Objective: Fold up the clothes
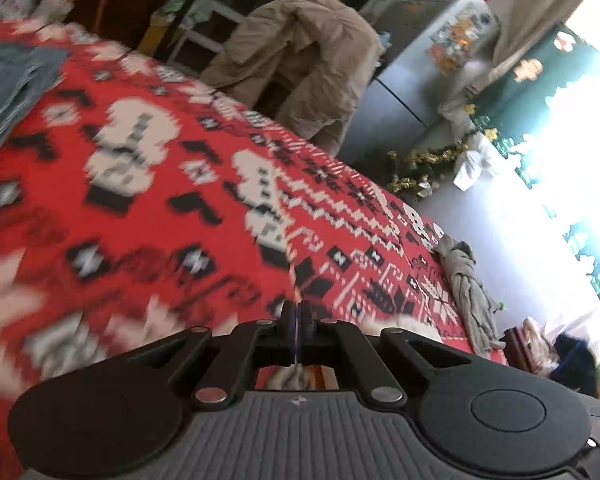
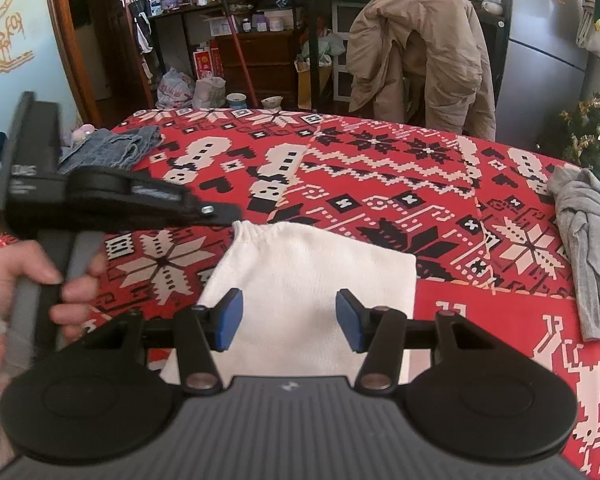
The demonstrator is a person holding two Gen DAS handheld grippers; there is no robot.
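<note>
1. The jeans [image 2: 112, 152] lie bunched at the far left corner of the red cloth [image 2: 380, 168], well apart from the white knit [image 2: 312, 280]. Judging by the spot, they are parked out of the working area.

2. The left gripper [image 2: 236, 216], held in a hand [image 2: 32, 280], reaches in from left of the knit and meets its far left corner. In its own view the jaws are pressed together, a thin sliver of fabric seemingly caught between them. The corner bunches where they meet it, so the gripper is probably lifting or drawing that corner to make a fold.

3. The knit lies mostly flat on the cloth's near middle, its right edge straight. Whether it is partly folded or spread for folding, I cannot tell.

4. The right gripper [image 2: 290, 318] hangs over the knit's near end, jaws spread and holding nothing. The knit shows directly between and beyond the blue pads [image 2: 232, 320], so a short drop would probably put the near edge within their reach.

5. The grey garment [image 2: 584, 248] lies crumpled at the cloth's right edge, well apart from the knit and both grippers.
</note>
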